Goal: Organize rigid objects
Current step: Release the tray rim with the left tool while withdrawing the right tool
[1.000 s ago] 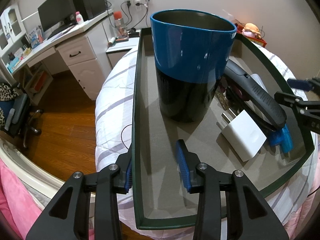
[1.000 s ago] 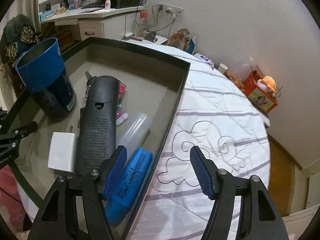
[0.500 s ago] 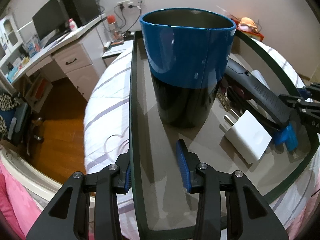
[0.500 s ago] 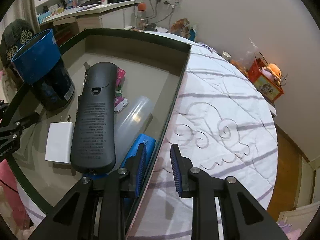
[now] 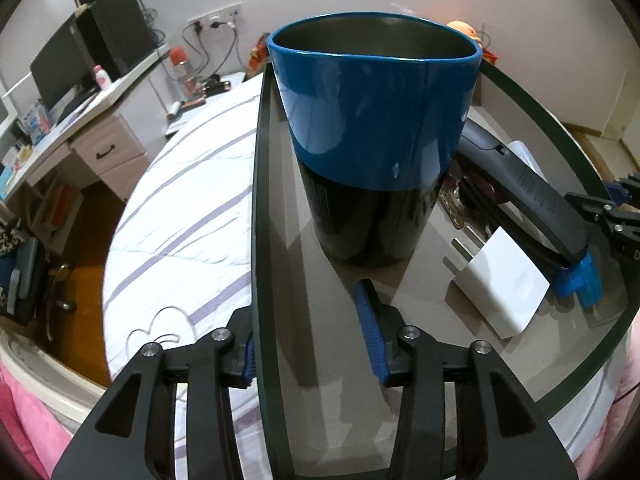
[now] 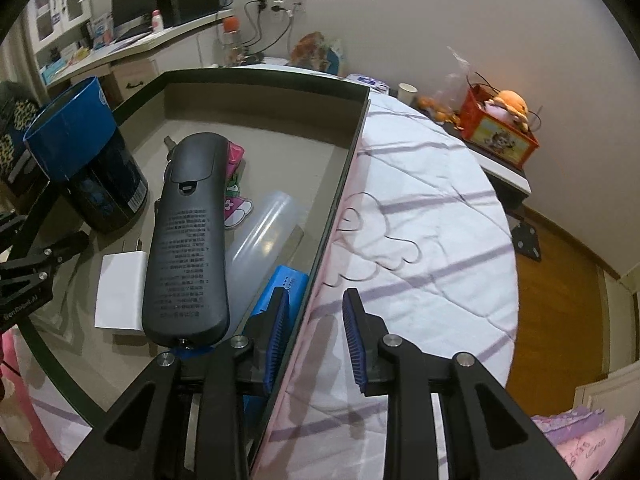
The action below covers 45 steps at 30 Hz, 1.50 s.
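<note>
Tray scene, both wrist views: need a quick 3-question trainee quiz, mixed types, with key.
1. True or false: the blue-and-black cup lies on its side in the tray.
2. What stands between the fingers of the right gripper? A) the tray's wall B) the cup C) a pillow
3. Name the white item beside the black handset.
Key: 1 false, it stands upright. 2 A. 3 the charger plug.

— What's at my left gripper [image 5: 312, 340]?
— Its fingers straddle the tray [image 5: 260, 240] wall, and its jaws have just been opening. The blue cup [image 5: 376, 140] stands ahead, the white charger [image 5: 500, 284] to the right.
</note>
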### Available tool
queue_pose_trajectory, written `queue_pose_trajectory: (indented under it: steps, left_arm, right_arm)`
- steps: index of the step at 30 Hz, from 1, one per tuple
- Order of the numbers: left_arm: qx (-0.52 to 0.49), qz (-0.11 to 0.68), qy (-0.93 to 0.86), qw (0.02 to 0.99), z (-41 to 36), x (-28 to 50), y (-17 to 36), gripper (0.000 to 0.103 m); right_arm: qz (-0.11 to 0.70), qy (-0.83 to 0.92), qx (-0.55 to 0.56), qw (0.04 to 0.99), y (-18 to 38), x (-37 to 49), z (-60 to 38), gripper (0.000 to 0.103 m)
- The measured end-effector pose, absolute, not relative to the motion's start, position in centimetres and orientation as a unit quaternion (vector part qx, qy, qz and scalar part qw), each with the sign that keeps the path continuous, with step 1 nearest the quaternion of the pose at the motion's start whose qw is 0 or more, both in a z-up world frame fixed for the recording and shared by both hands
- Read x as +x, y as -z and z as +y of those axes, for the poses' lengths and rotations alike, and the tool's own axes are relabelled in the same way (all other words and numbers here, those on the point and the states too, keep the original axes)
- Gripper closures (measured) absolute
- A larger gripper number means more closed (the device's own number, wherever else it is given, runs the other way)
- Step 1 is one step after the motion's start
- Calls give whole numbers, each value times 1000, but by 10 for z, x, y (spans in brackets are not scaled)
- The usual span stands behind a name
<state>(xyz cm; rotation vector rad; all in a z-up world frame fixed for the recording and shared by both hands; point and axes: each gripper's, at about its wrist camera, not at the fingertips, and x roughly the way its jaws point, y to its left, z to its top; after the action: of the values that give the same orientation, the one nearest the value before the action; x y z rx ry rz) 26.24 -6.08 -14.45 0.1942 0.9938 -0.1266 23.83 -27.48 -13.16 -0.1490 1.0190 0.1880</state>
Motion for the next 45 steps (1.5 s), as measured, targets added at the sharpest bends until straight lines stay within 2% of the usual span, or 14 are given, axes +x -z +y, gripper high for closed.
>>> queue_pose_trajectory:
  steps: [1, 4, 6, 8, 9, 11, 13, 16, 24, 29, 39, 45]
  left_arm:
    - [85, 476, 62, 873, -58, 263, 145, 58]
    - [64, 481, 72, 872, -49, 260, 146, 55]
    - [63, 473, 57, 877, -40, 252, 143, 47]
    - [54, 461, 44, 884, -30, 243, 137, 43]
    - [49, 452, 38, 890, -24, 236, 131, 36]
    - [41, 434, 26, 899, -11, 224, 121, 28]
    - [37, 420, 21, 907, -1, 210, 111, 27]
    - [36, 406, 36, 913, 5, 188, 102, 22]
    - [85, 413, 75, 904, -27, 152, 112, 18]
    - [102, 432, 85, 892, -42, 156, 130, 18]
    - [75, 457, 70, 884, -37, 173, 144, 17]
    - [69, 455, 63, 886, -34, 175, 144, 16]
  right_arm:
    - [486, -92, -64, 867, 131, 238, -276, 68]
    - [475, -109, -40, 872, 128, 231, -280, 67]
    - [460, -120, -17, 879, 122, 221, -286, 59]
    - [443, -116, -14, 889, 115, 209, -288, 39]
    - [432, -115, -17, 895, 111, 202, -288, 37]
    - [421, -123, -18, 898, 103, 191, -288, 37]
    - [413, -130, -24, 901, 97, 179, -288, 36]
    - [408, -128, -48, 903, 92, 162, -285, 25]
    - [417, -132, -39, 898, 107, 136, -291, 25]
    - [434, -137, -32, 890, 126, 131, -285, 25]
    - [435, -171, 4, 884, 141, 144, -267, 25]
    - [435, -151, -7, 887, 141, 145, -250, 17]
